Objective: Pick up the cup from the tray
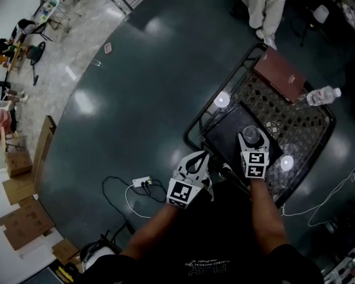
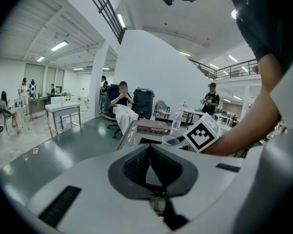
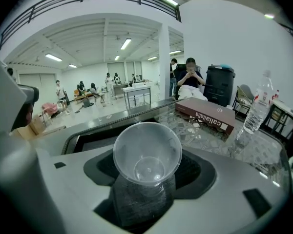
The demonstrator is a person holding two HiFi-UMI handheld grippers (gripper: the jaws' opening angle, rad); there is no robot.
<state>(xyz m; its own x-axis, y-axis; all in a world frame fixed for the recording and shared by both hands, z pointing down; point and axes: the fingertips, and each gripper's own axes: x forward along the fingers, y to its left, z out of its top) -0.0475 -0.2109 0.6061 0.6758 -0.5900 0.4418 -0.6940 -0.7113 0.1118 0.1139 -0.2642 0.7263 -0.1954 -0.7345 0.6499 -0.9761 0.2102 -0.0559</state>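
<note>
1. The right gripper (image 1: 252,141) is where the action is. My right forearm (image 1: 266,218) runs straight out from the bottom of the head view to the tray (image 1: 222,132), wrist in line, with the gripper tipped nose-down.
2. The cup (image 3: 146,155) is clear plastic and sits mouth up right between the right jaws. They're partly closed, and the dark pads (image 3: 122,199) look snug against its lower wall. I'd call that a grip.
3. The cup is over the middle of the dark tray, which sits on the patterned glass table (image 1: 296,129). I can't tell if its base is off the tray.
4. The left gripper (image 1: 196,158) is parked just off the table's near-left corner, by the tray's edge. The left forearm (image 1: 157,226) angles in from lower left, and the gripper is only slightly nose-down.
5. The left jaws are together at the tips with nothing in them.
6. From the left gripper view, the right marker cube (image 2: 203,133) is just beside the cup's rim.
7. Other stuff on the table: a reddish-brown box (image 3: 205,115) and a water bottle (image 3: 258,108), both past the tray.
</note>
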